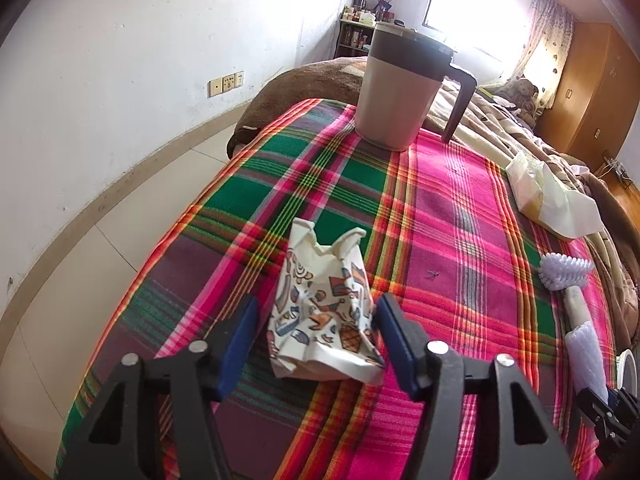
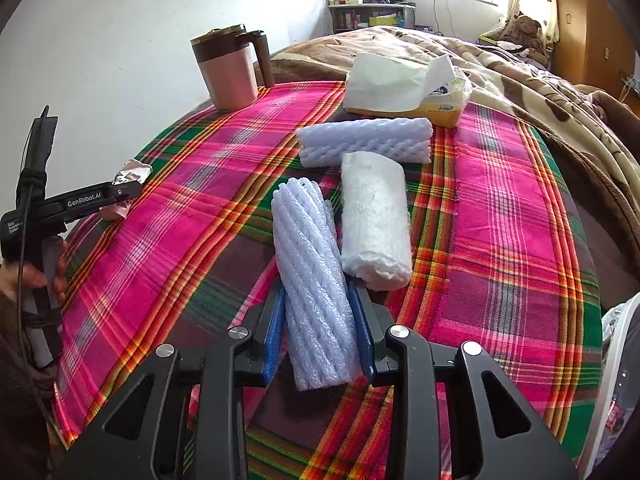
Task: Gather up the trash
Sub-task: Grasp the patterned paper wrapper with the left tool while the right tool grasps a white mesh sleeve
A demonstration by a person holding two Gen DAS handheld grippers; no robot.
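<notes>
The left claw (image 1: 316,332) stands wide, its blue pads on either side of a crumpled paper cup (image 1: 324,316) printed with coloured shapes, low in the centre of the left wrist view; the pads look just short of touching it, though the right-hand one is very close. The cup lies on the plaid blanket (image 1: 440,208), which seems to cover a bed. It looks feather-light and already crushed, so I'd judge it will fold further under any squeeze; closing across its bunched middle should hold it well enough. In the right wrist view the right claw (image 2: 320,312) is narrowed around a pale blue foam net sleeve (image 2: 312,280), the pads pressed against its sides near its lower end. That foam looks soft, springy and weightless, so a grip near one end may let it droop. Just beside it lies a white foam roll (image 2: 376,220), and beyond, another blue foam net piece (image 2: 364,142) lies crosswise. A tissue pack (image 2: 404,84) sits toward the upper centre, a lidded mug (image 2: 230,70) at upper left.
</notes>
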